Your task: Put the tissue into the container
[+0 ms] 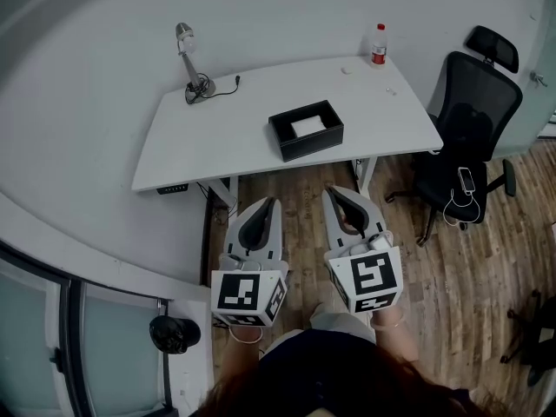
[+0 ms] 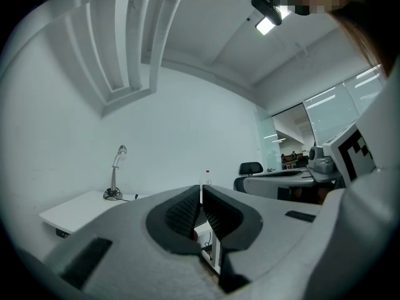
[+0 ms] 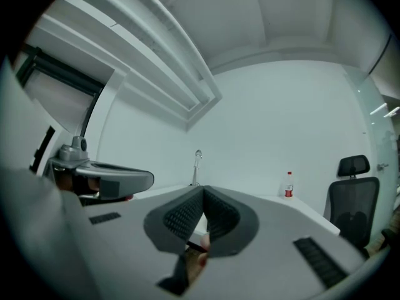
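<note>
A black open container point(image 1: 306, 129) stands on the white desk point(image 1: 217, 137) with a white tissue point(image 1: 307, 126) lying inside it. Both grippers are held well back from the desk, over the wooden floor in front of it. My left gripper point(image 1: 263, 202) is shut with nothing in it, its tips meeting in its own view point(image 2: 201, 189). My right gripper point(image 1: 336, 192) is shut and empty too, jaws touching at the tip point(image 3: 203, 190). The container is mostly hidden behind the jaws in both gripper views.
A desk lamp point(image 1: 189, 59) stands at the desk's far left with its cord. A red-labelled bottle point(image 1: 379, 45) stands at the far right corner. A black office chair point(image 1: 469, 129) sits right of the desk. A black fan point(image 1: 174, 334) rests on the ledge at lower left.
</note>
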The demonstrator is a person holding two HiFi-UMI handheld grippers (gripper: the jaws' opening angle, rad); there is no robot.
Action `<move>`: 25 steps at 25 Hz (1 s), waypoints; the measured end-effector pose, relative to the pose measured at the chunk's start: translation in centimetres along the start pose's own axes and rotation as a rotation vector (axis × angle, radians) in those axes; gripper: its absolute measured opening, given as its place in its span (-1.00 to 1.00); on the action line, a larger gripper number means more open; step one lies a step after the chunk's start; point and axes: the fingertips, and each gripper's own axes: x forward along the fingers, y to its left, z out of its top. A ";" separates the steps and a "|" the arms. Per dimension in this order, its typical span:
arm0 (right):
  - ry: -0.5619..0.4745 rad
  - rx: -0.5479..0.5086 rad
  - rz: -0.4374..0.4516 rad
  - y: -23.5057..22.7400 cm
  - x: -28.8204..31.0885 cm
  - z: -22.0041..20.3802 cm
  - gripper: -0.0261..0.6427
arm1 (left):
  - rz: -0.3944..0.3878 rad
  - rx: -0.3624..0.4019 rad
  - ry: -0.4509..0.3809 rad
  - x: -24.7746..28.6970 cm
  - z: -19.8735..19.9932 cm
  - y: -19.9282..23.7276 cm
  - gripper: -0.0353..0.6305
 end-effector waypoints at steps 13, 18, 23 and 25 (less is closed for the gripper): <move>0.005 -0.023 -0.054 3.1 -4.7 1.6 -0.86 | -0.029 -0.017 -0.006 -5.1 0.6 -0.9 -0.79; 0.007 -0.026 -0.064 4.0 -6.6 1.6 -0.86 | -0.036 -0.031 0.005 -6.9 -0.1 -1.7 -0.79; 0.008 -0.018 -0.078 4.6 -8.2 1.6 -0.86 | -0.042 -0.039 0.017 -8.6 -0.5 -2.2 -0.79; 0.011 -0.013 -0.081 4.8 -8.9 1.6 -0.86 | -0.042 -0.042 0.019 -9.2 -0.5 -2.5 -0.79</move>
